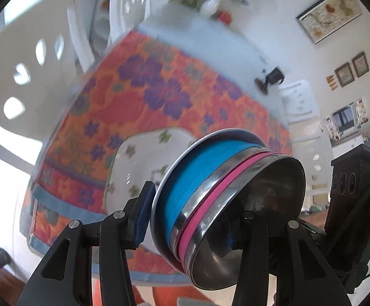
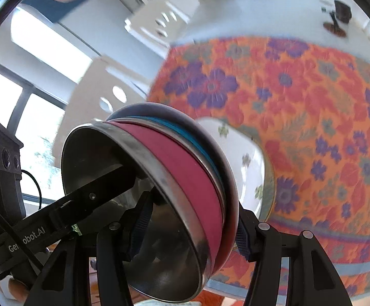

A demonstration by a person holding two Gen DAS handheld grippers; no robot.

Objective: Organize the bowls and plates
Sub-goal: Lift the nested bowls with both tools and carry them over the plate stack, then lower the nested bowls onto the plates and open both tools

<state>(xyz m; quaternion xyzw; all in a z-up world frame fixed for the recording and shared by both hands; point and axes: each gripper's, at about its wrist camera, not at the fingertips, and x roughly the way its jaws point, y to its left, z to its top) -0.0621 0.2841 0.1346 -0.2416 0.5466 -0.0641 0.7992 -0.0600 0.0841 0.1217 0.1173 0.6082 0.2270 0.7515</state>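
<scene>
Bowls are up in the air between my two grippers: a nested stack of steel bowls [image 1: 225,204], one with a blue band and one with a pink band, fills the lower centre of both wrist views. In the left wrist view my left gripper [image 1: 192,219] pinches the stack wall, one pad on the outside at the blue band, the other finger inside the bowl. In the right wrist view my right gripper [image 2: 187,229] does the same on the opposite rim, one pad inside the bowl and one outside it, against the wall. So both sets of jaws are clamped on the stack, neither spread free.

Below it, at centre frame, a white floral plate [image 1: 134,168] lies on the orange flowered tablecloth [image 1: 139,81]. Background blur suggests I am mid-carry.

I judge this the transport step: the bowls gathered, not yet put down. Next I need to bring the stack level over its resting spot, possibly that plate, lower both hands together, and only release once the base sits flat.
</scene>
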